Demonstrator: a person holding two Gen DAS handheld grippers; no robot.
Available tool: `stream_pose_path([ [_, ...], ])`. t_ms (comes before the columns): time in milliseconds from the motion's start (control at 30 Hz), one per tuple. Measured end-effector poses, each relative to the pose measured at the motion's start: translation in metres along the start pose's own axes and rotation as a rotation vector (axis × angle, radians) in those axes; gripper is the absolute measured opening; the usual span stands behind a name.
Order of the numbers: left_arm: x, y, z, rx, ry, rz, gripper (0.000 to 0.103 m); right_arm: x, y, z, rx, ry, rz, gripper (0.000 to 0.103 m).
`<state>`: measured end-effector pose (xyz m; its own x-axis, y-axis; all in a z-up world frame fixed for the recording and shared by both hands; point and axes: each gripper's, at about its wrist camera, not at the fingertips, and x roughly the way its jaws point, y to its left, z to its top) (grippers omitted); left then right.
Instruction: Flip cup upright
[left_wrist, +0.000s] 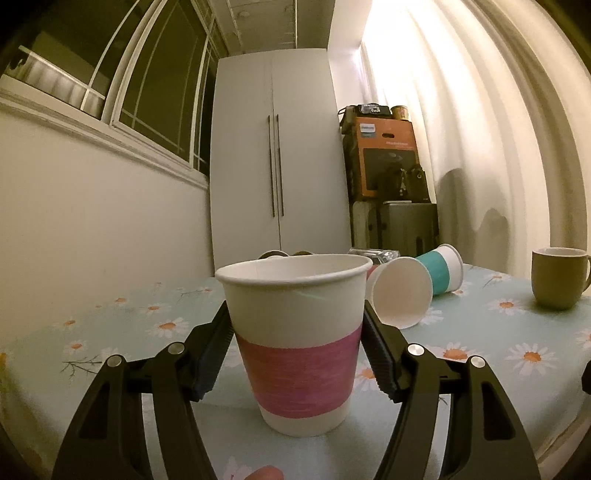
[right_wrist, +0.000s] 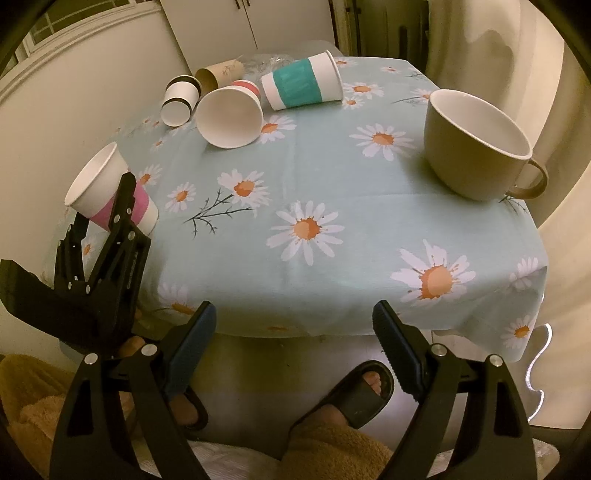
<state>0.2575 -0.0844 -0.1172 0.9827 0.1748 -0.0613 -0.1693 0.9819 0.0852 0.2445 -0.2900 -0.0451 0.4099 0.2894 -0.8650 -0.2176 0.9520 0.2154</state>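
Fingers of your left gripper (left_wrist: 295, 350) bracket the white paper cup with the pink band (left_wrist: 295, 343), which stands mouth-up near the left edge of the daisy-print tablecloth (right_wrist: 332, 192); whether the pads press its wall, I cannot tell. Your right gripper (right_wrist: 295, 350) hangs off the near edge, spread and empty, presumably clear of the work. Four other paper cups remain toppled.
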Motion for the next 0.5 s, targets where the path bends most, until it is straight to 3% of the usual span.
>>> stream_pose_path([
  [100, -0.002, 0.001, 0.001, -0.009, -0.005, 0.001, 0.082, 0.0, 0.001, 0.0, -0.003, -0.001, 0.0, 0.086],
  [500, -0.025, 0.009, 0.02, 0.013, -0.021, -0.045, 0.083, -0.007, 0.0, 0.003, 0.025, -0.03, 0.027, 0.086],
])
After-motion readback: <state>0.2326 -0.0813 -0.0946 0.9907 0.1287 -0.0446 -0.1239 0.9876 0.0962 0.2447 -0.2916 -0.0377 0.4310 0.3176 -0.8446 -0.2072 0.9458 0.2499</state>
